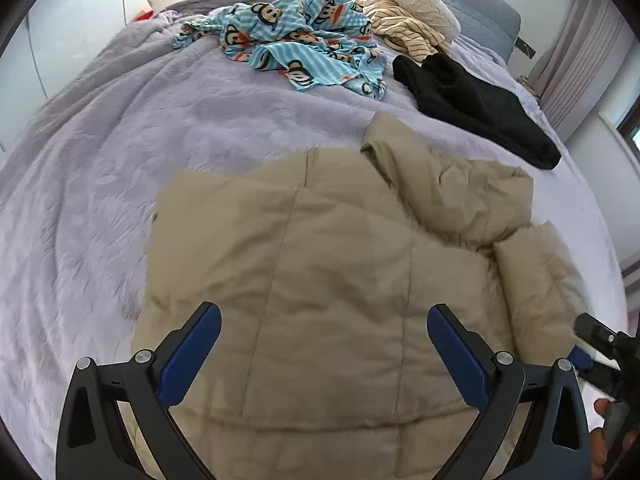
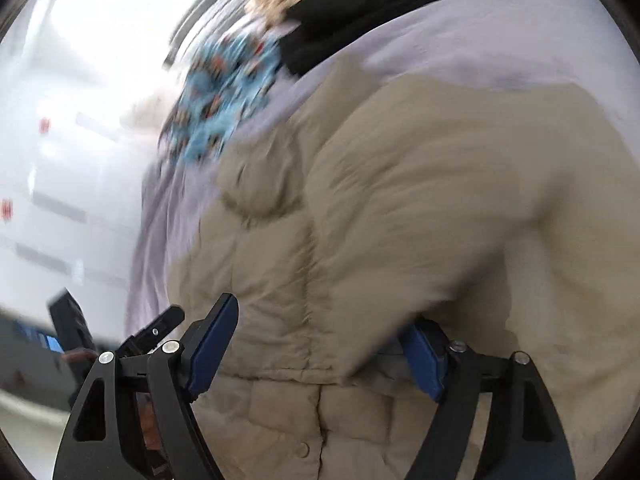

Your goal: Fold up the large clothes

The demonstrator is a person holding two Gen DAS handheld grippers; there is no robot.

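Note:
A beige quilted jacket [image 1: 320, 264] lies spread on the lilac bedspread [image 1: 112, 152], its sleeve and collar bunched up toward the right. My left gripper [image 1: 324, 309] hangs just above the jacket's panel, open, with nothing between its blue pads. The right wrist view is motion-blurred. There the jacket [image 2: 420, 200] fills the frame, and a puffy fold of it runs between the fingers of my right gripper [image 2: 320, 316]. Those jaws stand wide apart, and the right pad [image 2: 420, 352] is partly hidden behind the fabric.
Farther up the bed lie a blue monkey-print garment [image 1: 296, 40], a cream striped garment [image 1: 404, 28] and a black garment [image 1: 472, 100]. A padded headboard [image 1: 480, 4] and a curtain [image 1: 580, 60] stand at the far right, and white wardrobe doors [image 1: 60, 40] at the left.

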